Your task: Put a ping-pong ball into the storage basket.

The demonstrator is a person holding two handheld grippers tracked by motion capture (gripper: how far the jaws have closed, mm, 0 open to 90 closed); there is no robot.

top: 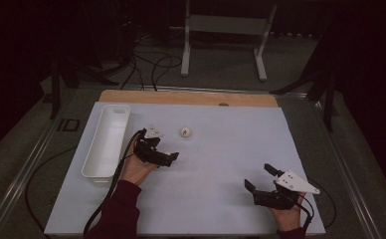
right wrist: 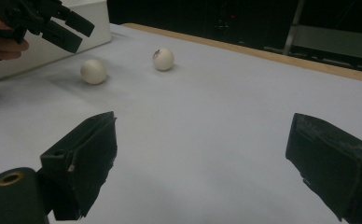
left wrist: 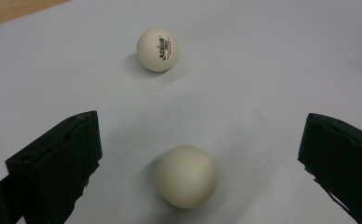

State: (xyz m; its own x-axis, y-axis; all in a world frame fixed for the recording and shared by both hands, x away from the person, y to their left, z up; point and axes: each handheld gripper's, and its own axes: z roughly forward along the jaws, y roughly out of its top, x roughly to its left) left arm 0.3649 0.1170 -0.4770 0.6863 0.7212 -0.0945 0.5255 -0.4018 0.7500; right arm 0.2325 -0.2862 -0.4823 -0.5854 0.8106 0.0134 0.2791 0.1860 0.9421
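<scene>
White plain ball (left wrist: pixel 187 176) lies ungrasped between the left gripper's (top: pixel 167 158) spread jaws; the tray (top: pixel 106 140) looks empty, the right gripper (top: pixel 258 180) gapes idle.

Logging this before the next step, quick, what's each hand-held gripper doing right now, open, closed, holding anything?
Left hand-held gripper: open, holding nothing, jaws either side of the plain ball.
Right hand-held gripper: open, holding nothing.
</scene>
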